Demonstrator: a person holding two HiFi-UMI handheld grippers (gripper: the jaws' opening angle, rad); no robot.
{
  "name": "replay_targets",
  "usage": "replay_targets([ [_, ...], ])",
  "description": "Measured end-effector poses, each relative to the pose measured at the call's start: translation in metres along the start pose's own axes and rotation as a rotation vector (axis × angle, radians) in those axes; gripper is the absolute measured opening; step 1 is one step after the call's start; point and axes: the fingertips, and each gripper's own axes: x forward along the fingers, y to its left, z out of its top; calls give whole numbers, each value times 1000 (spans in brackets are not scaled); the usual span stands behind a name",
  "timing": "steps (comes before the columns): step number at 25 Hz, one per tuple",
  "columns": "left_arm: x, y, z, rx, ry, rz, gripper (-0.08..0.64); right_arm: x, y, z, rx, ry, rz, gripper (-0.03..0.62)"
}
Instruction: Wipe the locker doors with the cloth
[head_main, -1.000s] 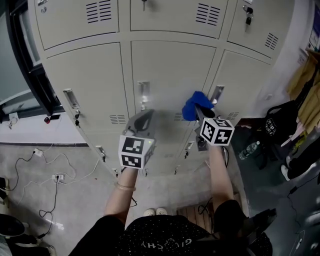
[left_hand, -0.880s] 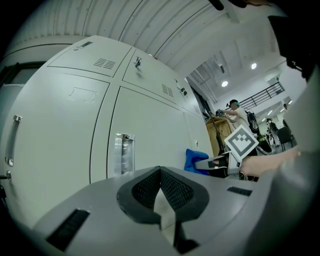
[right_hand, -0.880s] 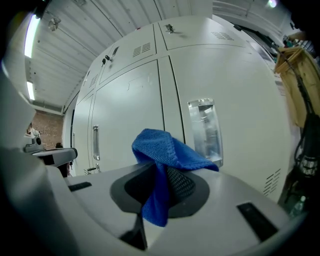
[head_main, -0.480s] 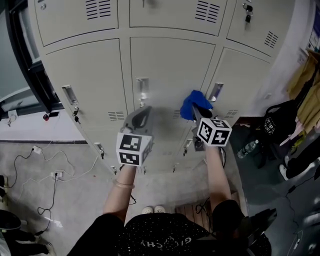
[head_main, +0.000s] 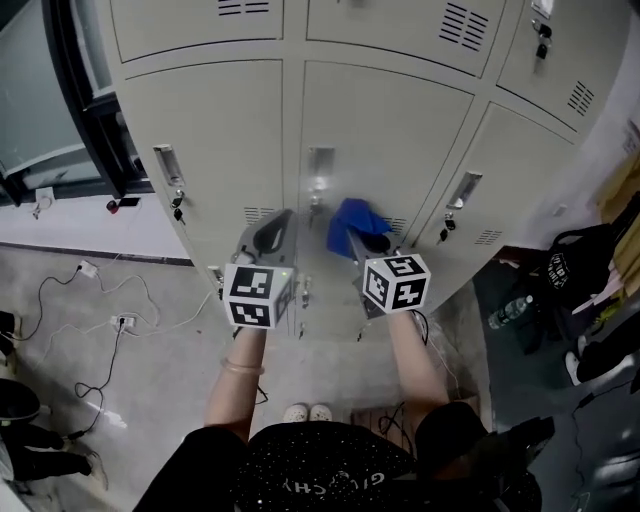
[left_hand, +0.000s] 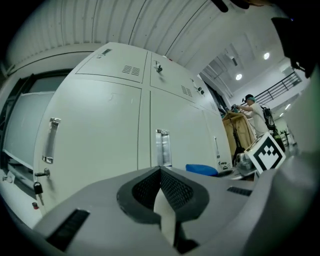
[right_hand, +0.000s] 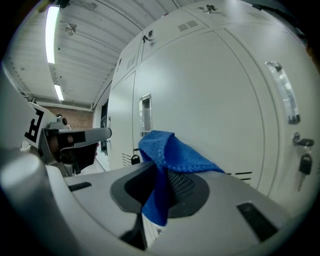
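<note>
Head view: my right gripper (head_main: 352, 240) holds the crumpled blue cloth (head_main: 350, 218) near the middle pale grey metal locker door (head_main: 385, 120). Left gripper view: my left gripper (left_hand: 161, 172) is closed and empty. Right gripper view: jaws clamp the cloth; contact unclear, so most wiping seems still ahead

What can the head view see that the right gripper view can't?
Only the head view shows the floor, the person's shoes and a black bag beside the lockers.

Only the right gripper view shows the ceiling lights. It also shows, up close, the right gripper with its jaws shut on the blue cloth.

Both views show the blue cloth, the grey locker doors with their handles, and the left gripper.
</note>
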Motion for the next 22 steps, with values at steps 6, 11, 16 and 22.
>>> replay_targets([
  [6, -26, 38, -3, 3, 4, 92, 6, 37, 44, -28, -32, 57, 72, 60],
  [11, -43, 58, -4, 11, 13, 142, 6, 62, 61, -43, -90, 87, 71, 60],
  [16, -48, 66, -6, 18, 25, 157, 6, 75, 62, -41, -144, 68, 25, 60],
  [22, -38, 60, -9, 10, 28, 126, 6, 65, 37, -43, -118, 66, -25, 60],
])
